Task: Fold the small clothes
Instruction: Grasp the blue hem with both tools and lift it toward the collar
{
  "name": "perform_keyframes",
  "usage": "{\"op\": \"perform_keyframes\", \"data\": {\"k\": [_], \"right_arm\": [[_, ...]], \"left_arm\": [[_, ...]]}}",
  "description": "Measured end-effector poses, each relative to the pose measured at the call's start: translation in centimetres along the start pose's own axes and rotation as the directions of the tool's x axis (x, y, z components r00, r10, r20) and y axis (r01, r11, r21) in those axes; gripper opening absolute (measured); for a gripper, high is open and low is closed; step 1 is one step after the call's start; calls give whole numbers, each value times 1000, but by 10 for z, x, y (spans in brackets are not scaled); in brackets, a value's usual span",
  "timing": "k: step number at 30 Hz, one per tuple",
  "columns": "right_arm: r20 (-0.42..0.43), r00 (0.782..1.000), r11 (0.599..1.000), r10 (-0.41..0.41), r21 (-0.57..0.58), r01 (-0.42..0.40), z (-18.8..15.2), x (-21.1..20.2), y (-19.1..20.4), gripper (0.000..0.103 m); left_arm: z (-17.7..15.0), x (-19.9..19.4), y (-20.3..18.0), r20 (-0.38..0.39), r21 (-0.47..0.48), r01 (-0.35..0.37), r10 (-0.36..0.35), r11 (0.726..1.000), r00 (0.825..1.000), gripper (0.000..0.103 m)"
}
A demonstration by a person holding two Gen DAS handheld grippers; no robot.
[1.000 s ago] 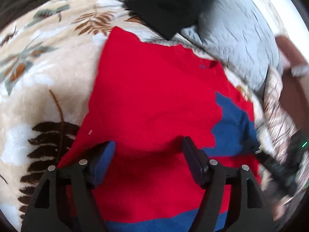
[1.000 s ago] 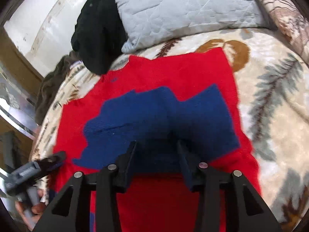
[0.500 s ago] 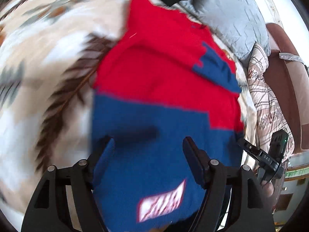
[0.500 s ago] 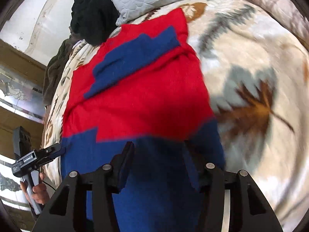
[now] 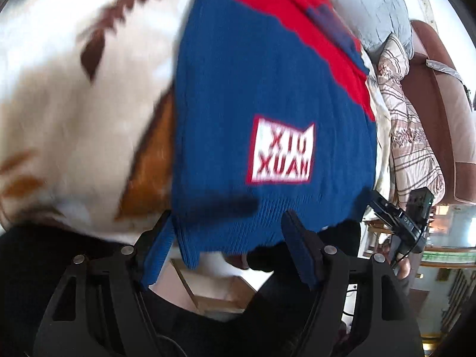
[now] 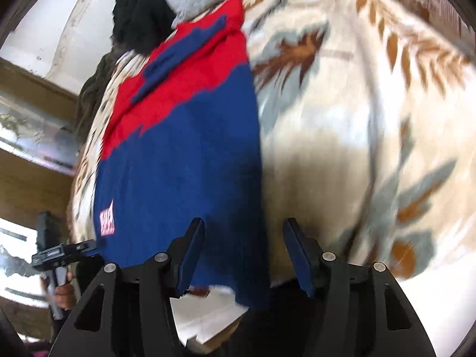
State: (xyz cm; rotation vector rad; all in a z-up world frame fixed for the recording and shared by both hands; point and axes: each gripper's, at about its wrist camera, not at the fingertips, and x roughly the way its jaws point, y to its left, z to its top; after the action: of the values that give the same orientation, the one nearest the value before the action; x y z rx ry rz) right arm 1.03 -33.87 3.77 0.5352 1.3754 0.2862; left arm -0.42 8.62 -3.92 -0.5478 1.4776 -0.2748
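Note:
A red and blue knit sweater lies flat on a leaf-patterned blanket, its blue hem hanging over the near bed edge. A white patch with red letters sits on the blue part. My left gripper is open at the hem's left corner, the hem between its fingers. In the right wrist view the sweater runs away from me, and my right gripper is open at the hem's right corner. Each gripper shows at the edge of the other's view.
A grey quilted pillow and a black garment lie at the far end of the bed. A plaid cushion and a brown sofa are at the right. A cardboard box sits on the floor below the bed edge.
Both grippers have pulled back from the sweater's red middle to its blue hem at the near bed edge. The patch has come into view.

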Motion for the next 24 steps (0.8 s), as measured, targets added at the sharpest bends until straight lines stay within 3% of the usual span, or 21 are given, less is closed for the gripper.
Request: {"op": "perform_keyframes", "data": {"k": [6,7,8,9,10,14,16,24], "right_arm": [[-44,993,993,106,-54,-108,-13,15,10,57],[-43,994,992,105,-61,-108,-13,16,10,53],[-38,994,992,106,-67,-109,-13,16,10,39],[-36,992,990,117,-70,-119,-13,16,10,28],[-43,990,989,132,-66,-134,-14,16,8,9],[-29,986,985,163,-46,-164,-20,14,-2,10],[-13,982,981,187,-44,-188,-21,9,0,9],[88,950,954,299,-54,-295,-10,-16,17,9]], "left_arm": [[-3,0,-1,33,-6,25,-24,1000,999,72],[-5,1,-1,33,2,30,-30,1000,999,65],[-8,0,2,23,9,44,-44,999,999,45],[-9,3,1,1,14,67,-67,998,998,31],[-10,8,3,-28,8,101,-101,995,994,7],[-13,5,8,-25,-29,167,-168,985,985,6],[-13,-4,4,-7,-34,231,-231,972,973,6],[1,-46,-18,96,46,339,-342,939,935,6]]}}
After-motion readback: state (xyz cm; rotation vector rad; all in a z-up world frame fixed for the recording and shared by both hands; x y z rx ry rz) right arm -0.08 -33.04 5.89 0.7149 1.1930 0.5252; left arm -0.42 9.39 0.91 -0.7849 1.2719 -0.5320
